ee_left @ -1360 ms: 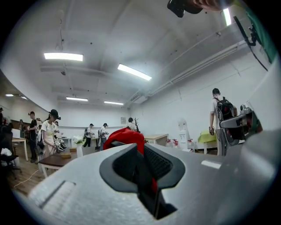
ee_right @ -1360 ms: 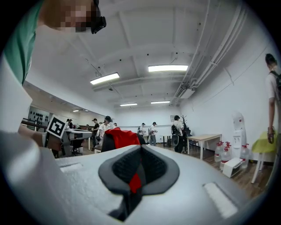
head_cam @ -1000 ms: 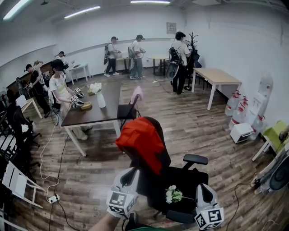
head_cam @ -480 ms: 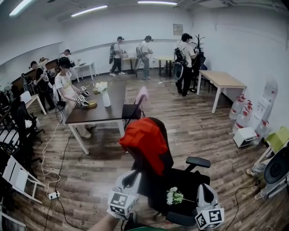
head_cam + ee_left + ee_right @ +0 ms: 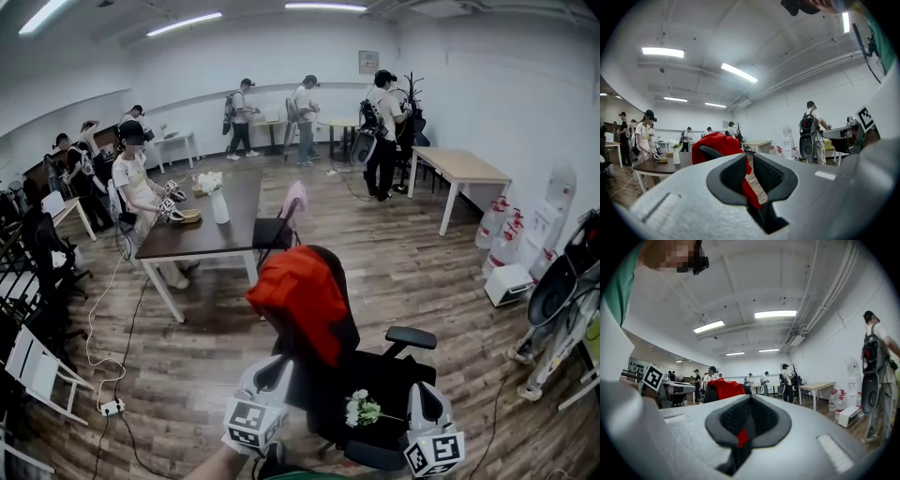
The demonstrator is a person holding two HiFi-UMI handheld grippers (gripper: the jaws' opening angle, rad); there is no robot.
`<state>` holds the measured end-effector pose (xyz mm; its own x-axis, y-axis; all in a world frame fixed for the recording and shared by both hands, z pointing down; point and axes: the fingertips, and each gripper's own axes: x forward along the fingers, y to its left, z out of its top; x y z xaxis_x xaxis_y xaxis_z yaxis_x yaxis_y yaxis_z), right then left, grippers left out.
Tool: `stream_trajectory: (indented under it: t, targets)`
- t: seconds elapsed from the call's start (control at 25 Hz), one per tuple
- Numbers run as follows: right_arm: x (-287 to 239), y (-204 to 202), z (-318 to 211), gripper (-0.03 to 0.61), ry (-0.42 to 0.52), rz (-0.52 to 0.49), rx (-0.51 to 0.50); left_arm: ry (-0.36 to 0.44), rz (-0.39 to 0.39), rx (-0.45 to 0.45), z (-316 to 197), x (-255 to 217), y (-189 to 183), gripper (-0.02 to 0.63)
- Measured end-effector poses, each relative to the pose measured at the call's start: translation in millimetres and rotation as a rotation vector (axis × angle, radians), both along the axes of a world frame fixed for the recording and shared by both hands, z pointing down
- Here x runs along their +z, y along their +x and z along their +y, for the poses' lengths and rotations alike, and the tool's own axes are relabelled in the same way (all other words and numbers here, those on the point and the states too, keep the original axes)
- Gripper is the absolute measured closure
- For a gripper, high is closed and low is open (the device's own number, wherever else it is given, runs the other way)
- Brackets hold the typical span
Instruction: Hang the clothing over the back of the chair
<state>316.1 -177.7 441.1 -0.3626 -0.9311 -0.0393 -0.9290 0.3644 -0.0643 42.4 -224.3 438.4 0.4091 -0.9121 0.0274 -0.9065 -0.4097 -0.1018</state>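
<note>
Red clothing (image 5: 298, 295) lies draped over the back of a black office chair (image 5: 398, 375) in the middle of the head view. It hangs down the backrest's front and left side. A small bunch of white flowers (image 5: 359, 406) rests on the seat. My left gripper (image 5: 275, 367) is low in the frame, short of the chair's left side, shut and empty. My right gripper (image 5: 417, 392) hovers near the seat's right edge, jaws together with nothing in them. Beyond the left gripper (image 5: 750, 173) and the right gripper (image 5: 750, 416), the clothing (image 5: 717, 143) (image 5: 725, 387) shows in the distance.
A dark table (image 5: 202, 239) with a white vase (image 5: 218, 204) stands behind the chair, a person (image 5: 139, 187) seated at it. A folding chair with pink cloth (image 5: 281, 220) is beside it. A wooden table (image 5: 464, 167), water bottles (image 5: 525, 244) and a person with black gear (image 5: 562, 300) are on the right.
Both grippers hold still and the clothing stays on the chair back. A person carrying black gear has come into view at the right edge.
</note>
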Motion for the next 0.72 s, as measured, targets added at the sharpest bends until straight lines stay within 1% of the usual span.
stream_trajectory:
  t: [0.4,0.72]
  targets:
    - [-0.4,-0.5,-3.2,0.584,-0.004,-0.002,0.001,-0.005,-0.008,0.008,-2.6,-2.6,0.8,0.561]
    - [1.8,-5.9,-3.8,0.584,-0.006,-0.005,-0.004,-0.008,-0.007,-0.001,-1.0,-0.4,-7.6,0.561]
